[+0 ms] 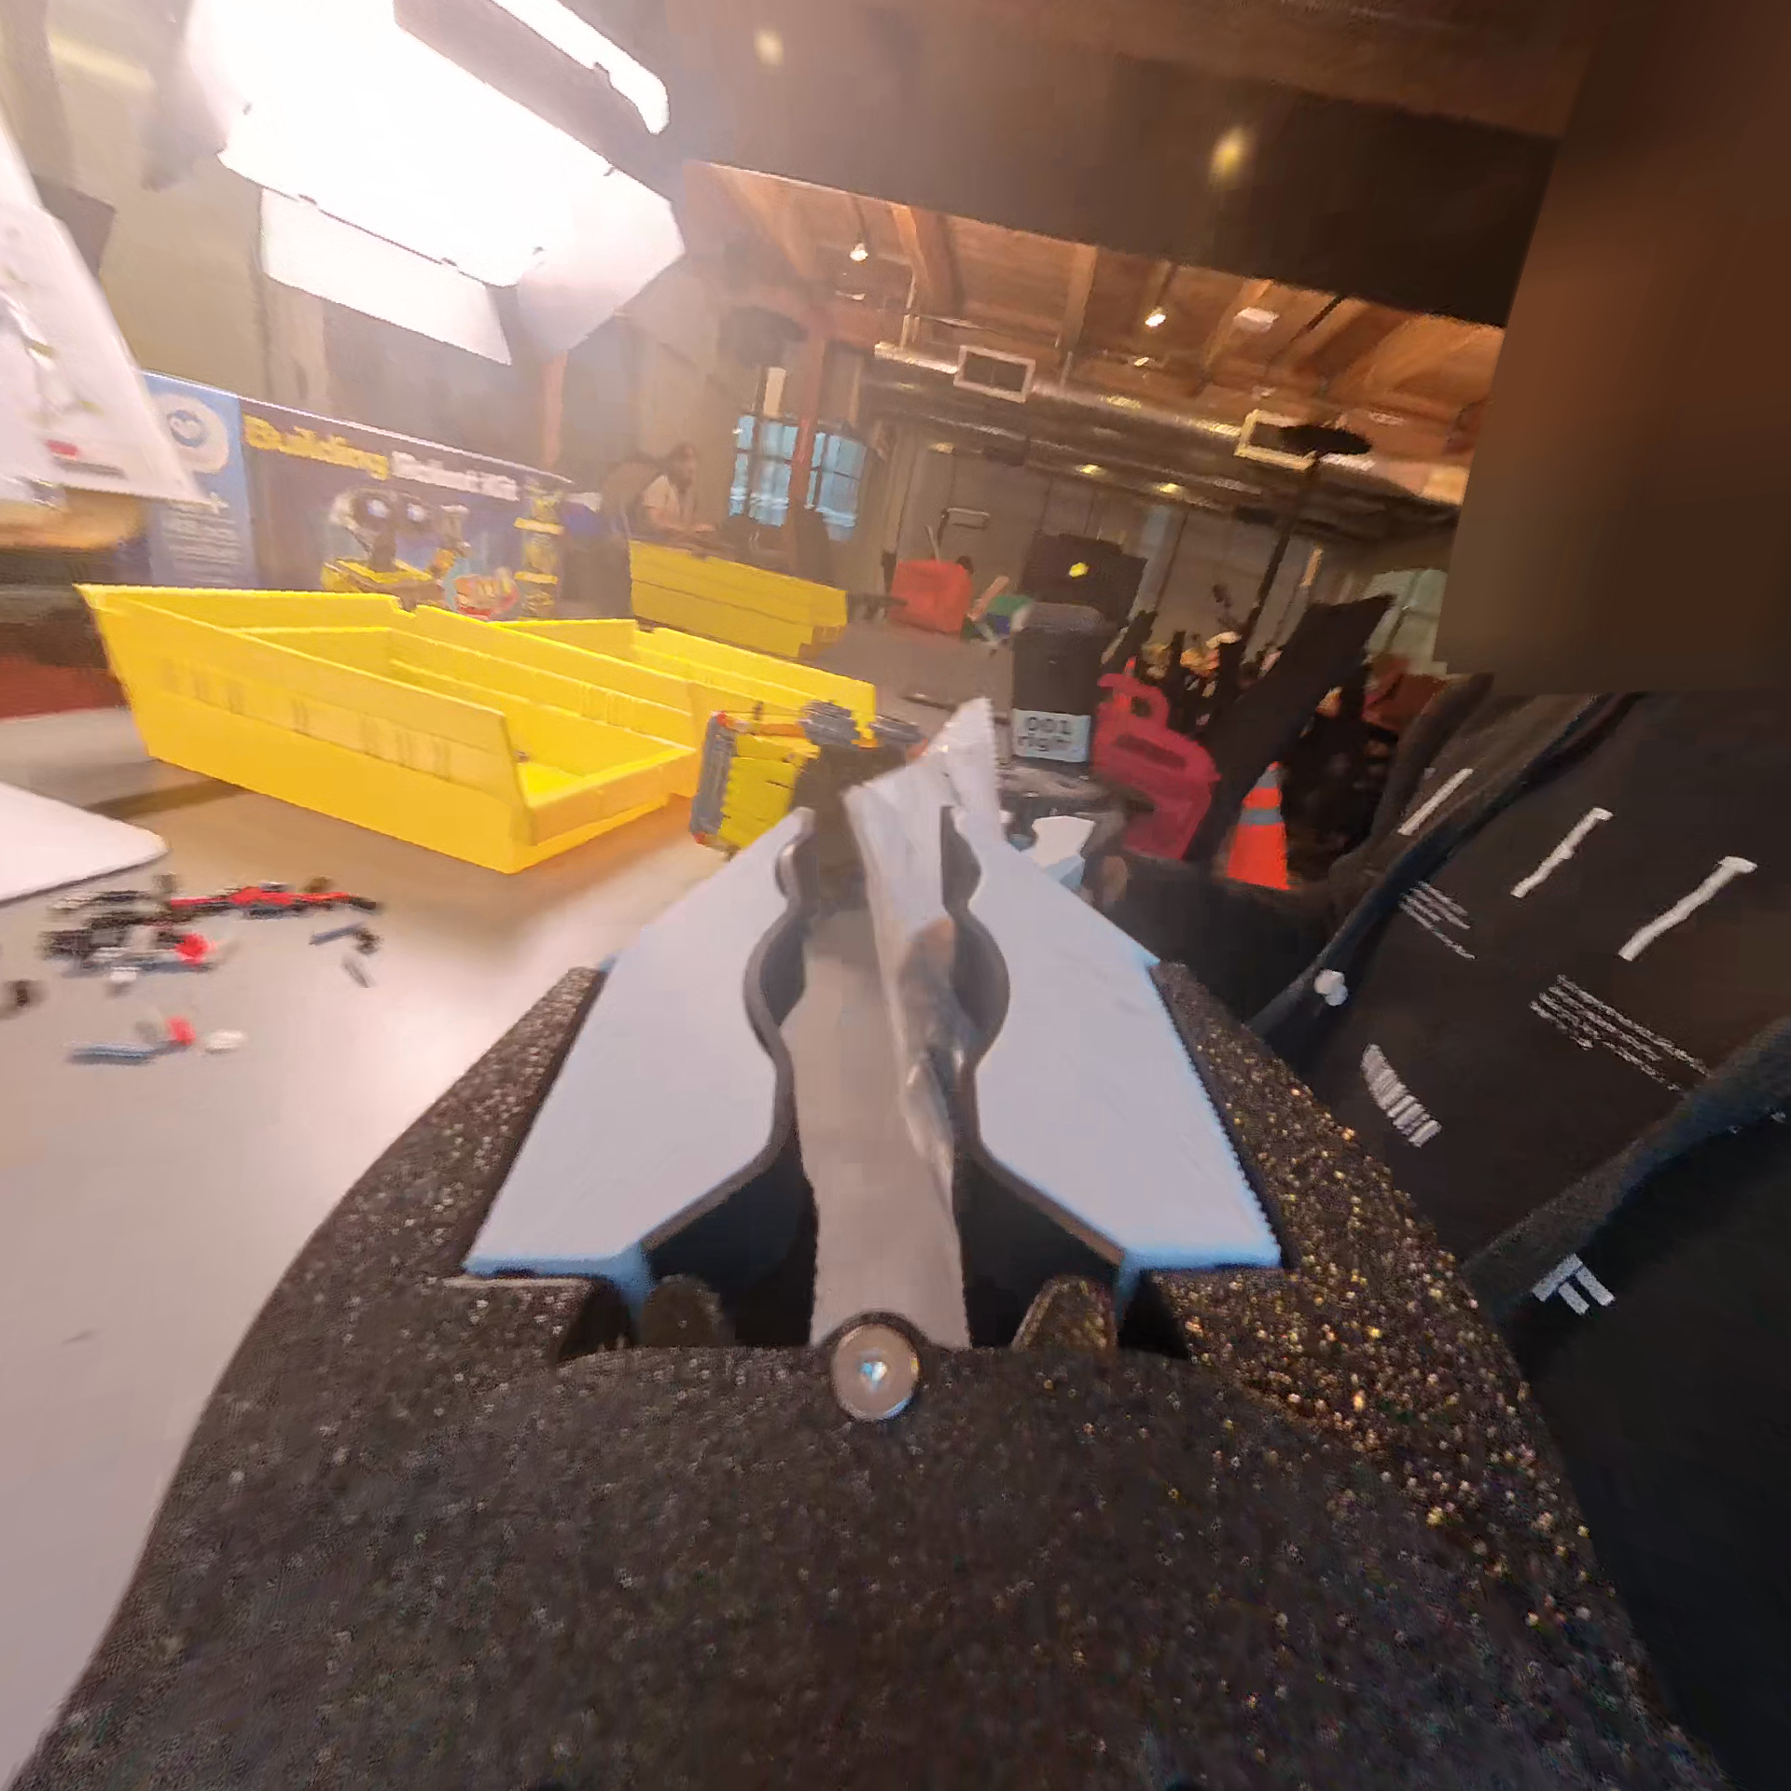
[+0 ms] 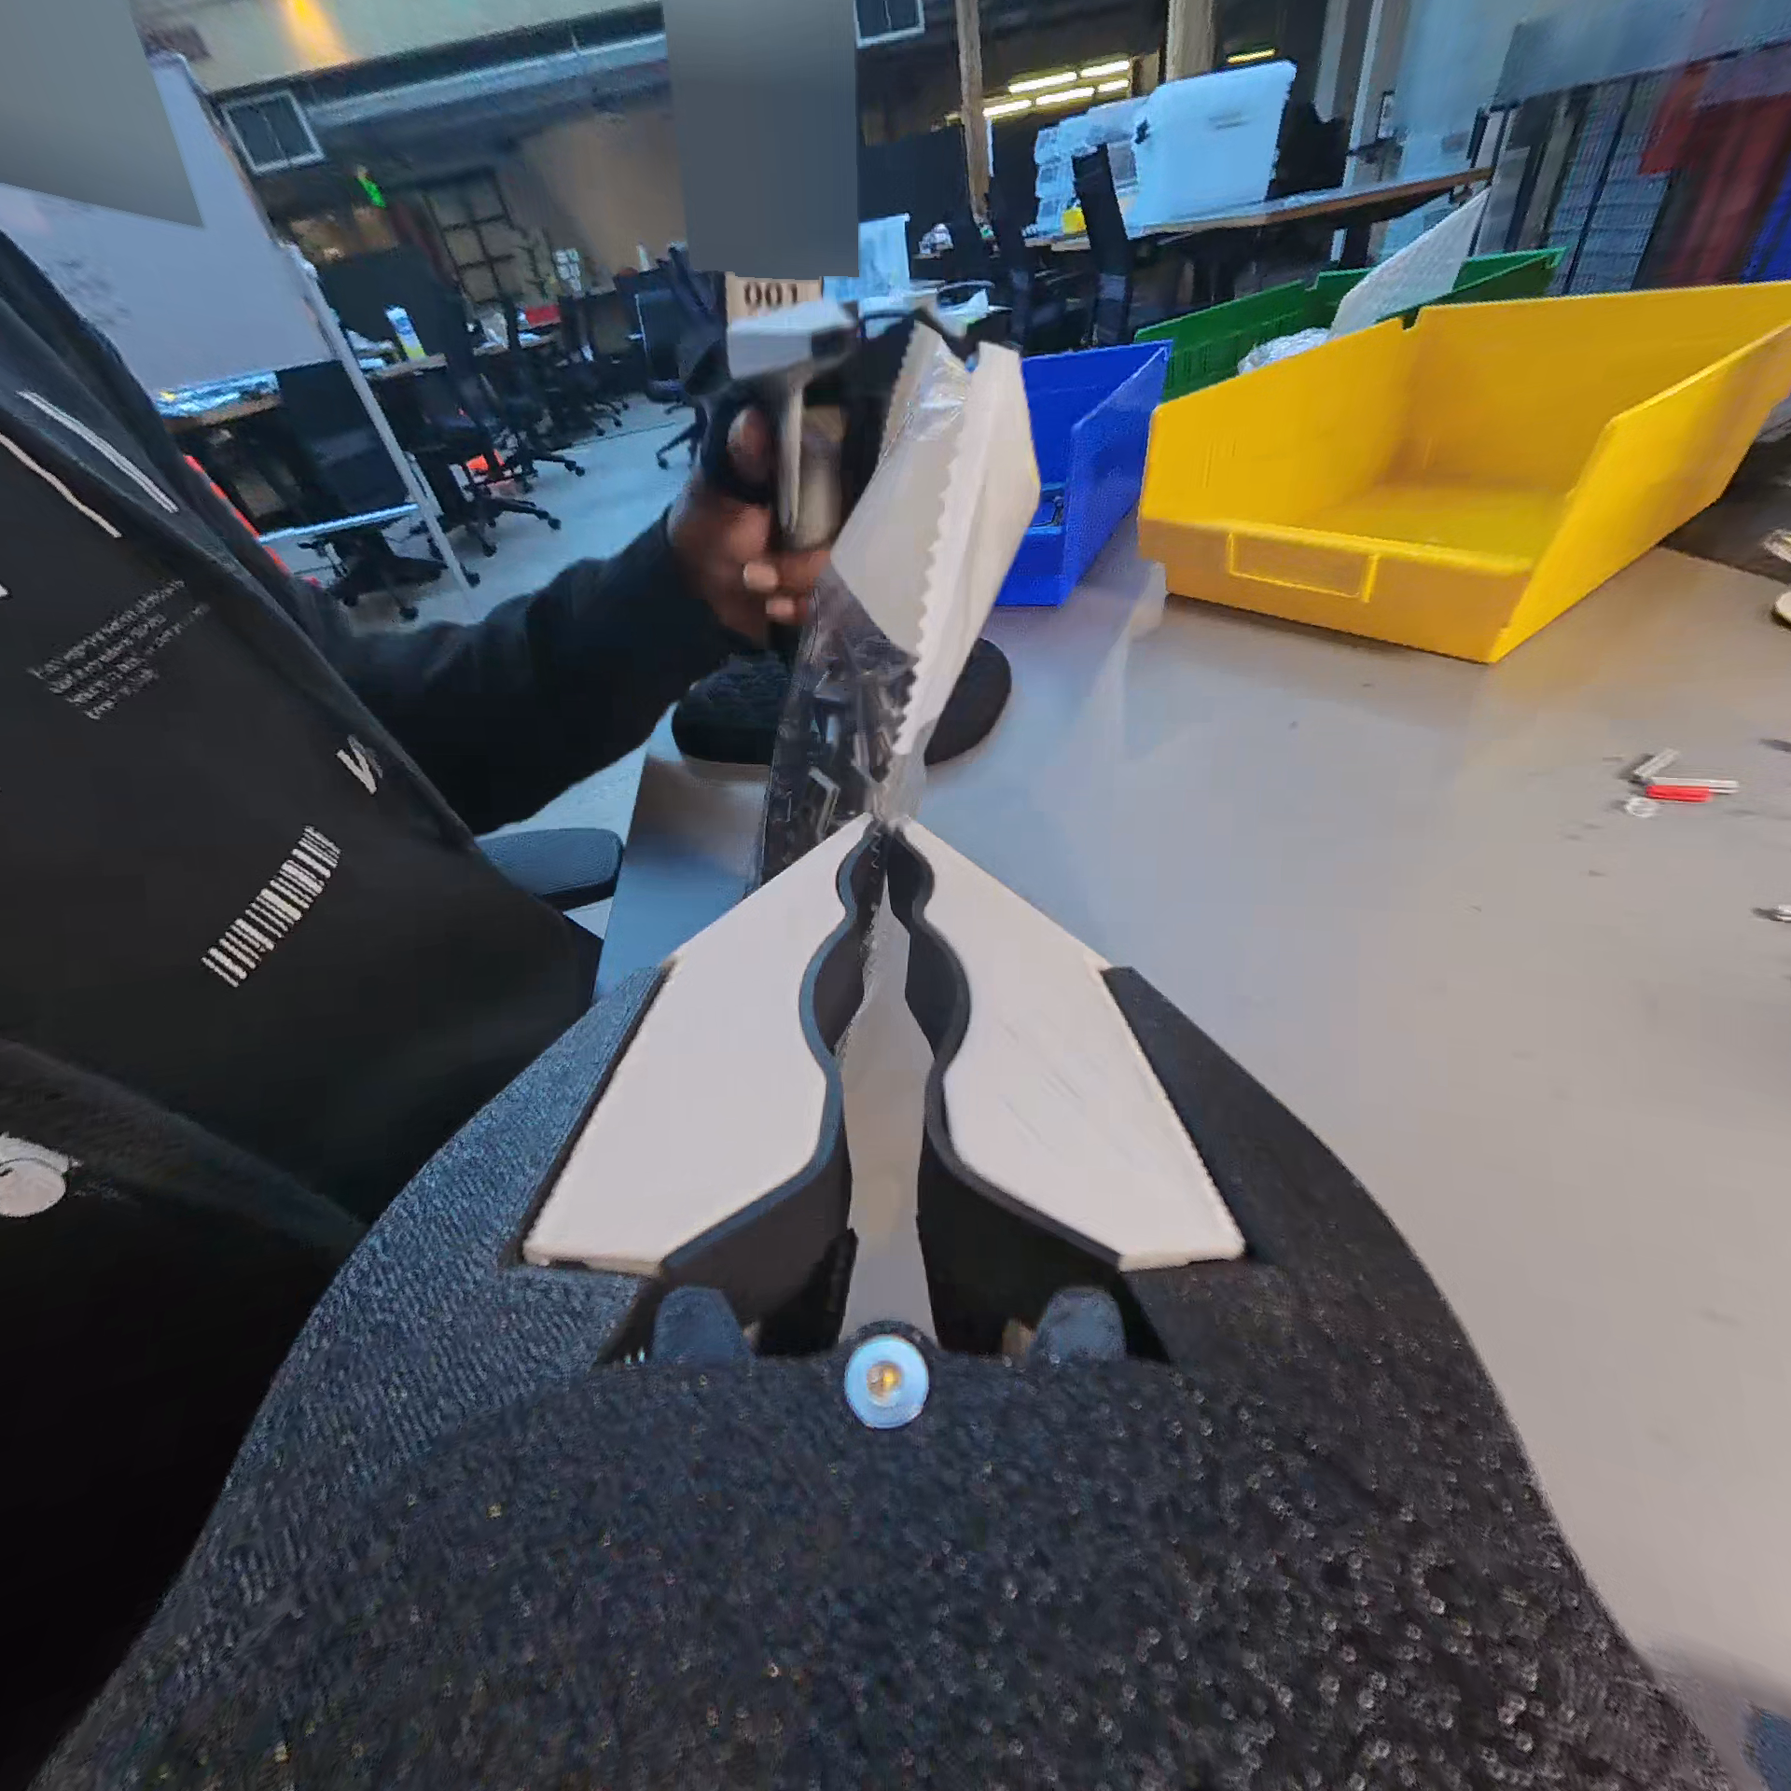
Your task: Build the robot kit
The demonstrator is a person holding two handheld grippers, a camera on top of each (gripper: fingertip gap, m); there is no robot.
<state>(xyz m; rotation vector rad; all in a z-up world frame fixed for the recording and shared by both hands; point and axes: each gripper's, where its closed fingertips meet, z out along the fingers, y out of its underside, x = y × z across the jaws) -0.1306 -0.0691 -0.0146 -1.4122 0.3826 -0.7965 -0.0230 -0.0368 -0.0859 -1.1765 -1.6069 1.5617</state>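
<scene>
Both grippers, left gripper [image 1: 877, 824] and right gripper [image 2: 880, 824], pinch a clear bag [image 2: 843, 717].

Plastic bag [image 2: 853, 698] stretched between both claws, above the surface [image 2: 1308, 921]. Left claw [image 1: 877, 824] pinches one end, right claw [image 2: 882, 833] the other. Bins [image 1: 388, 698] behind-left on the surface; loose small parts [image 1: 174, 930] in front of them.

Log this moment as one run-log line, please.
left gripper: shut on clear plastic bag | right gripper: shut on bag's other edge | bag: held above grey table
</scene>
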